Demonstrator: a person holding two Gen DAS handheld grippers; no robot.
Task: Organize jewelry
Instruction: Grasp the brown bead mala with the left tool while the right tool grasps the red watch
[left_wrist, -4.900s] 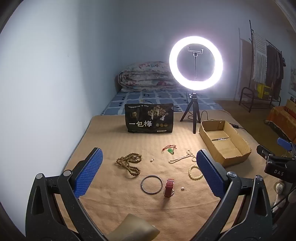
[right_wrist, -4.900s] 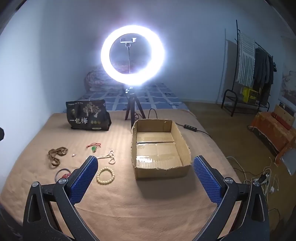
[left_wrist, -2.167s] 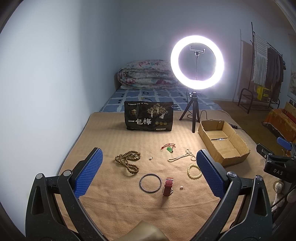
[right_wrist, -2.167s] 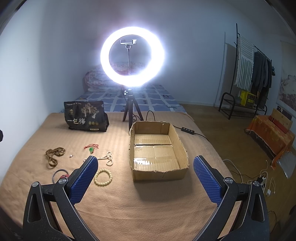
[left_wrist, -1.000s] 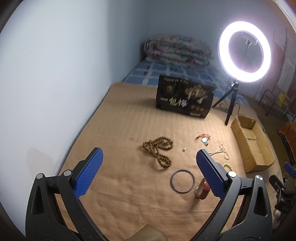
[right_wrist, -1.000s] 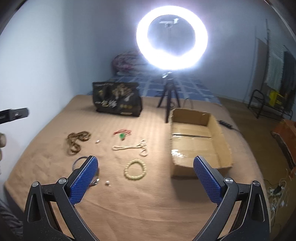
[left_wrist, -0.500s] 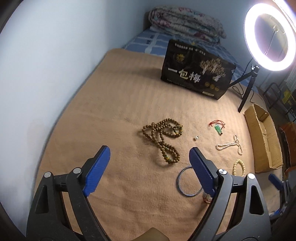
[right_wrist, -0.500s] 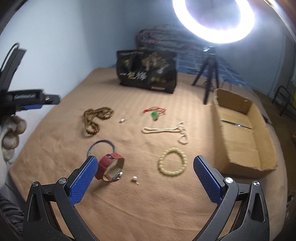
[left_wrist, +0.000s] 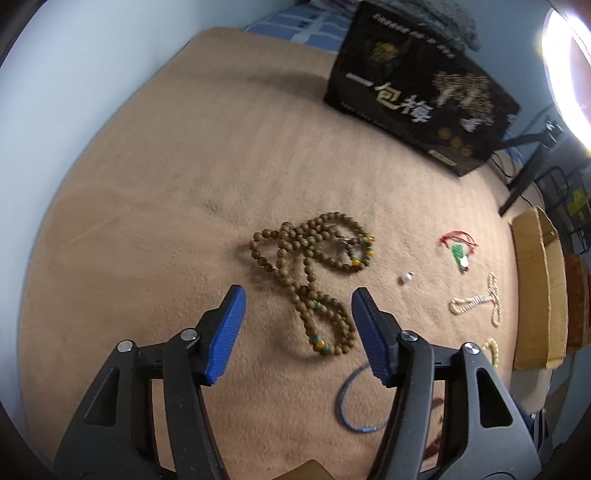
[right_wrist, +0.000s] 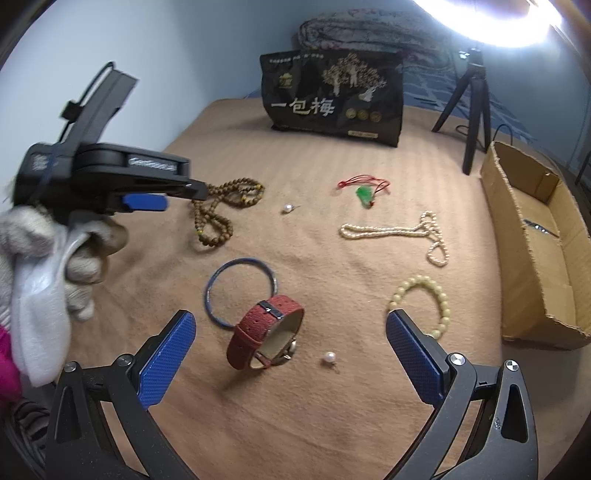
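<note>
Jewelry lies on a tan blanket (left_wrist: 147, 221). My left gripper (left_wrist: 297, 306) is open, low over the near loop of a brown bead necklace (left_wrist: 310, 266), its fingers on either side; it shows in the right wrist view (right_wrist: 177, 194) above the necklace (right_wrist: 221, 210). My right gripper (right_wrist: 291, 328) is open and empty, with a red strap watch (right_wrist: 266, 332) standing on edge between its fingers. A blue bangle (right_wrist: 240, 291), a cream bead bracelet (right_wrist: 424, 299), a pearl necklace (right_wrist: 399, 232), a green pendant on red cord (right_wrist: 364, 192) and two loose pearls (right_wrist: 328, 357) lie around.
An open cardboard box (right_wrist: 535, 240) sits at the right edge of the blanket. A black printed bag (right_wrist: 332, 96) stands at the back, with a ring light tripod (right_wrist: 472, 107) beside it. A blue wall runs along the left.
Both grippers have dropped and moved forward toward the blanket. The left one has narrowed its opening and come down around the brown bead necklace. The right one now frames the red watch.
</note>
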